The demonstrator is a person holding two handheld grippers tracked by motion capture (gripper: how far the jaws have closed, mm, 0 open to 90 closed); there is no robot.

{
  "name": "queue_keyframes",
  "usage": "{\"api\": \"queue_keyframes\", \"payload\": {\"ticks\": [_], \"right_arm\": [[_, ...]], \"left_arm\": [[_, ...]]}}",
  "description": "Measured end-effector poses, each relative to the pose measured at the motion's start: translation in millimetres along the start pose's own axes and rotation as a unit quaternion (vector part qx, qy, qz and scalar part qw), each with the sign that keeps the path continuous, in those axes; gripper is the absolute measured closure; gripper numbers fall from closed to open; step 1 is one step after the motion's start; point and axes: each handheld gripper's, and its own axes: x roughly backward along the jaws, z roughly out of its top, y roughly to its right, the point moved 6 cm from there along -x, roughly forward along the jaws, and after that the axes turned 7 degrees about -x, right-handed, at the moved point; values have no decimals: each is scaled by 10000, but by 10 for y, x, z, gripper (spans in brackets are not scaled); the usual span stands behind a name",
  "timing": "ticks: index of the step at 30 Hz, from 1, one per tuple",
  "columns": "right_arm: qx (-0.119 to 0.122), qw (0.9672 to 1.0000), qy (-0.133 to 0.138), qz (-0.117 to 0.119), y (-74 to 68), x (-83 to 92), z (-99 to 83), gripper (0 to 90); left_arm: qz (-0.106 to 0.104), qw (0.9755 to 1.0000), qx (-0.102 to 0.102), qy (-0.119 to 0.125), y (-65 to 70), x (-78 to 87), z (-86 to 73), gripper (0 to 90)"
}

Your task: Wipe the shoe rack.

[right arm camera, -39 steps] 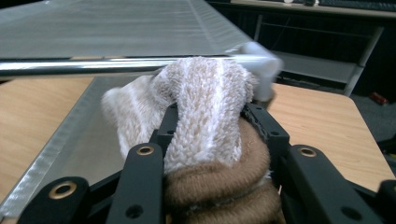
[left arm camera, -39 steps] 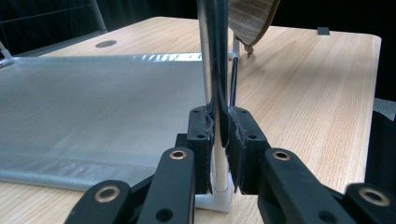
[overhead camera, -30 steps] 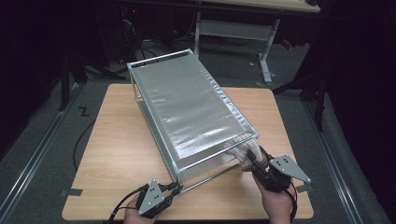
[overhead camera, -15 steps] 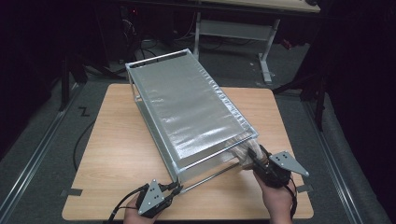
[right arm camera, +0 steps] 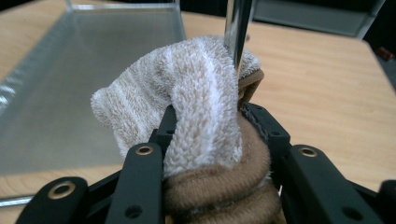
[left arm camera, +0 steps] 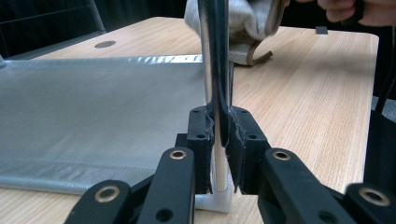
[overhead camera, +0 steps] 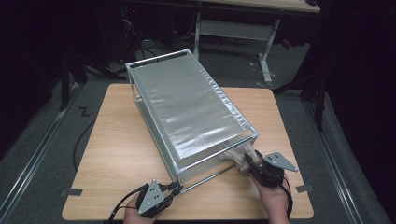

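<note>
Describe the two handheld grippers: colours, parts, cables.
Both the left gripper and the right gripper are black, each topped by a grey three-cornered plate with small holes. Their jaws are black link arms with brass-coloured pivot rings. A black cable trails from each toward the table's near edge.

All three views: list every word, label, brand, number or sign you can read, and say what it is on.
None can be read.
Rack: bare metal and mesh, no label.
Cloth in the right claw: no tag in sight.
Left claw, shut on the rack's post: plain black, no lettering.
Table: bare wood.
</note>
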Motion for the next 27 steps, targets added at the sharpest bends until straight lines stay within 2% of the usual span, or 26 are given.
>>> {"api": "queue_keyframes", "payload": {"ticks": [6,9,12,16,27], "right_arm": [[127,9988,-461,-63,16,-176,-202,621],[51,9974,-724,-35,40,-252,-307,622],[28,9968,-802,-2,57,-275,-350,622],[46,9974,-723,-61,44,-247,-317,624],[120,9997,-111,-166,17,-50,-65,624]], "left_arm": [[-2,10000,-41,-14,-2,1,-3,794],[7,9999,-96,-45,-10,6,-4,794],[0,9999,-92,-46,-11,6,-4,794],[-13,10000,-28,-9,-3,-2,-2,794],[-41,10000,-56,-25,-9,-3,-4,795]]}}
